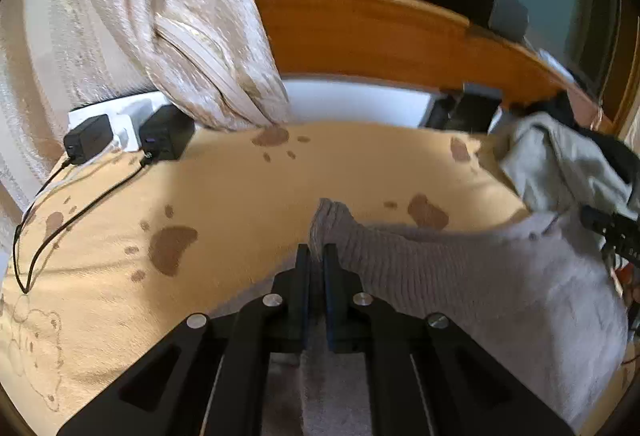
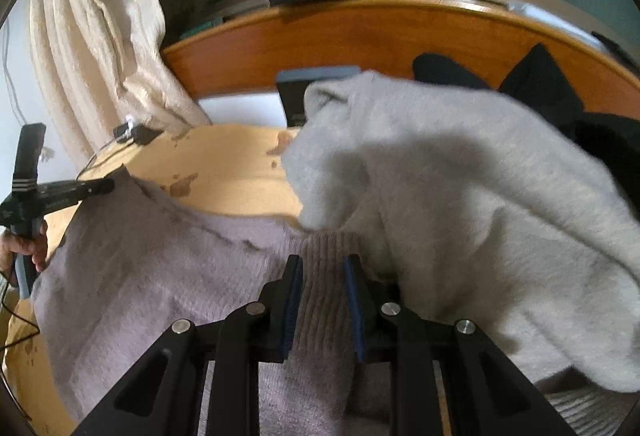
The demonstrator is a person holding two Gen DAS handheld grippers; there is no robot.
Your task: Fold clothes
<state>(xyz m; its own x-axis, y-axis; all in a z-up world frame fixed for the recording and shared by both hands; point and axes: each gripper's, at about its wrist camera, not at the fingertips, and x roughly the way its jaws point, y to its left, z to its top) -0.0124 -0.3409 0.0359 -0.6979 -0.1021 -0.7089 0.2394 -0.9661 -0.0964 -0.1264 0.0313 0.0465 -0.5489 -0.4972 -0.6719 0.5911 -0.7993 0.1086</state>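
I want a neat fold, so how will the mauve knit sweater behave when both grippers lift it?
The mauve knit sweater will probably sag between the grips: it already drapes in soft folds. The left gripper pinches only a thin edge, and the right gripper clamps ribbed fabric, so the knit may stretch. The grey garment lying over it could drag along.

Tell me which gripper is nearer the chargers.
Left. The left gripper grips the mauve sweater on the chargers' side; the right gripper grips it farther away.
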